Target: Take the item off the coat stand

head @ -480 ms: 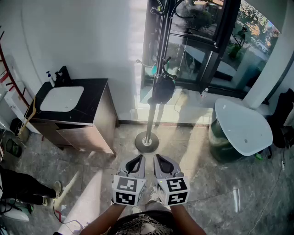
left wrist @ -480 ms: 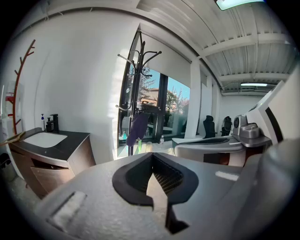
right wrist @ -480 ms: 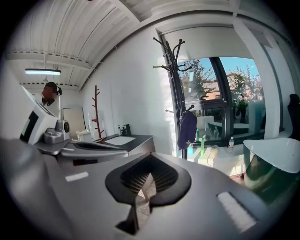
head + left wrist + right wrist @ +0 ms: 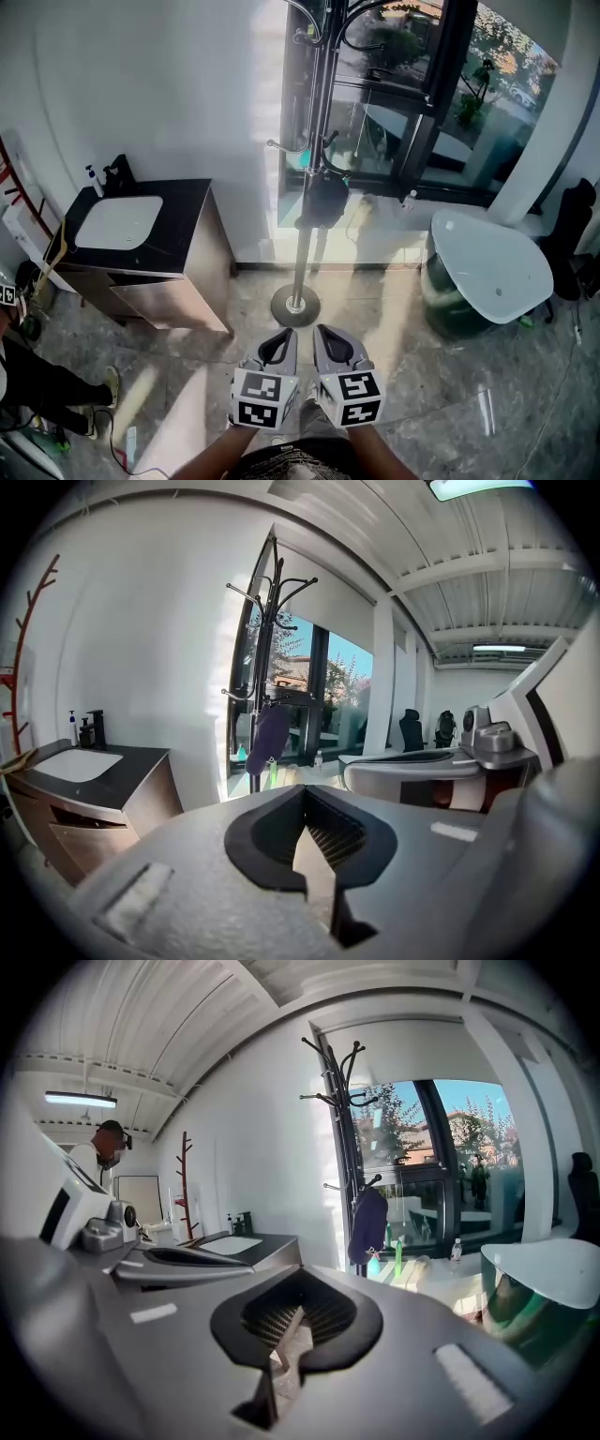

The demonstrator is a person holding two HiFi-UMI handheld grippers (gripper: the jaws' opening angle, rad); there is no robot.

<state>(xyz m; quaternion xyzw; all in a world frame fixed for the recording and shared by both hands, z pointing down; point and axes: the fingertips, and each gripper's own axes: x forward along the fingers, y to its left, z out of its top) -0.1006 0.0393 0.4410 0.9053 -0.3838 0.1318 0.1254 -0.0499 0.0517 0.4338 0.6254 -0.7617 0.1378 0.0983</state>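
A tall black coat stand point(image 4: 305, 178) rises from a round base point(image 4: 295, 306) on the floor by the window. A dark bag-like item point(image 4: 326, 200) hangs from one of its lower hooks; it shows dark purple in the left gripper view point(image 4: 270, 742) and the right gripper view point(image 4: 367, 1226). My left gripper point(image 4: 277, 343) and right gripper point(image 4: 336, 341) are held side by side just short of the base, both pointing at the stand. Both are shut with nothing between their fingers, well apart from the item.
A dark vanity with a white sink point(image 4: 118, 221) stands to the left against the wall. A white rounded table point(image 4: 492, 267) sits to the right of the stand. A person's leg point(image 4: 42, 386) is at the far left. Bottles point(image 4: 397, 1254) stand by the window.
The head view has shifted slightly and the stand's base now sits a little nearer to the grippers. Both grippers stay shut and side by side.
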